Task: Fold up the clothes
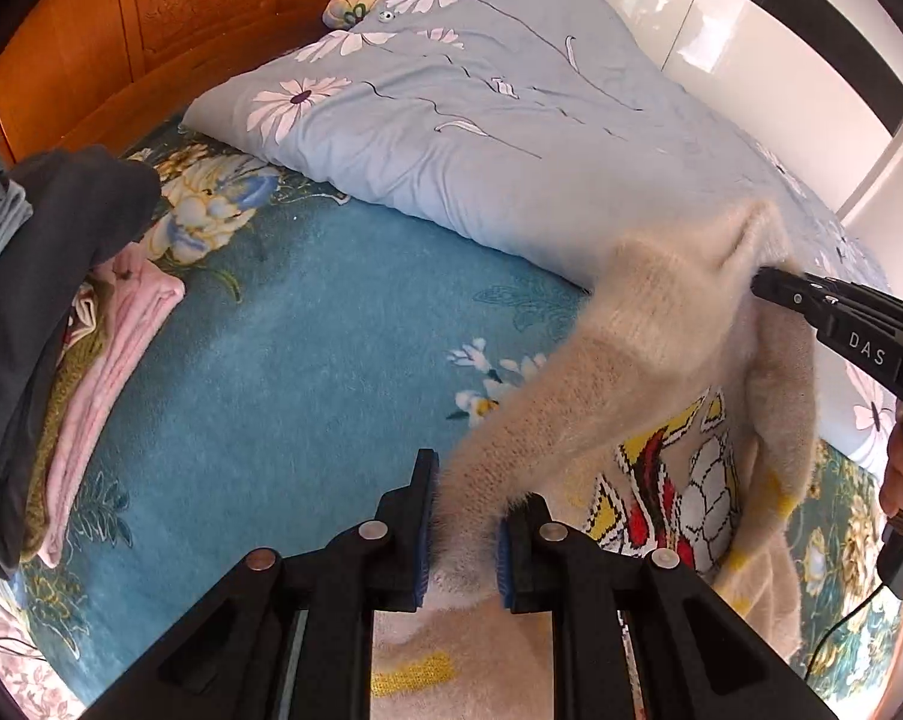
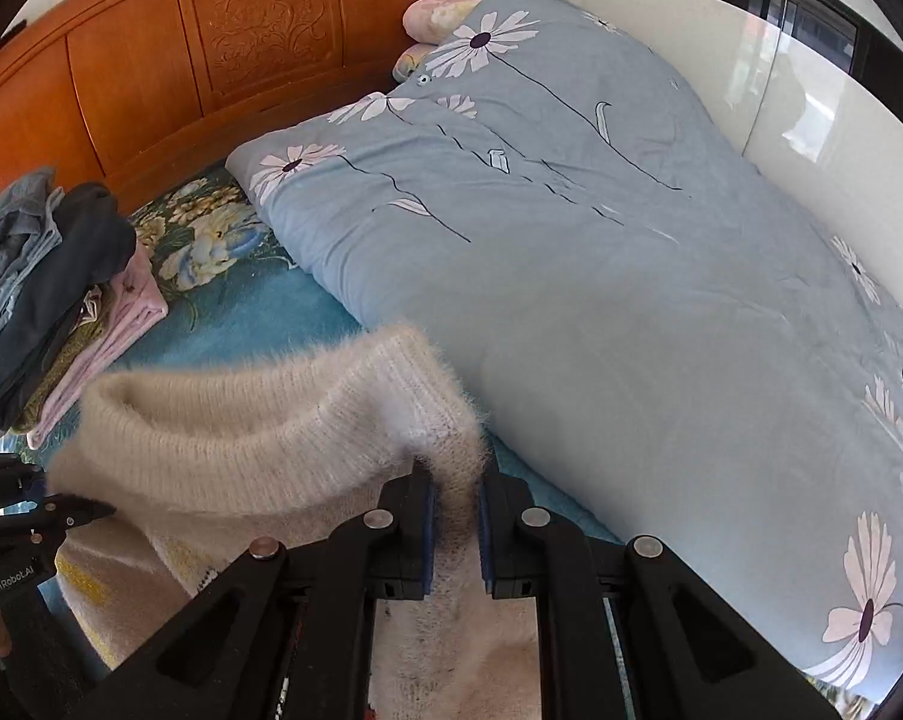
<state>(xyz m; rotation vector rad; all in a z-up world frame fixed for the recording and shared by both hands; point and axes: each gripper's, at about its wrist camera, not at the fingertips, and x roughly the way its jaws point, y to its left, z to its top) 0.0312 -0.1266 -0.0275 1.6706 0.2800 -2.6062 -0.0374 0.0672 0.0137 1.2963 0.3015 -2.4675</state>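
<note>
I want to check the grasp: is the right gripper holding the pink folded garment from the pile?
No, the right gripper is closed on the fuzzy cream sweater, while the pink folded garment lies in the pile at left.

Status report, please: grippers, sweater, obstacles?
Left gripper shut on sweater. Right gripper shut on it too. Sweater lifted. Quilt close beside.

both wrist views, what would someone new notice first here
The fluffy cream sweater held up over the bed, pinched by the left gripper and the right gripper. Behind it a pale blue quilt with big daisies covers the far side of the bed. At the left edge sits a stack of folded clothes on the teal flowered bedsheet.
</note>
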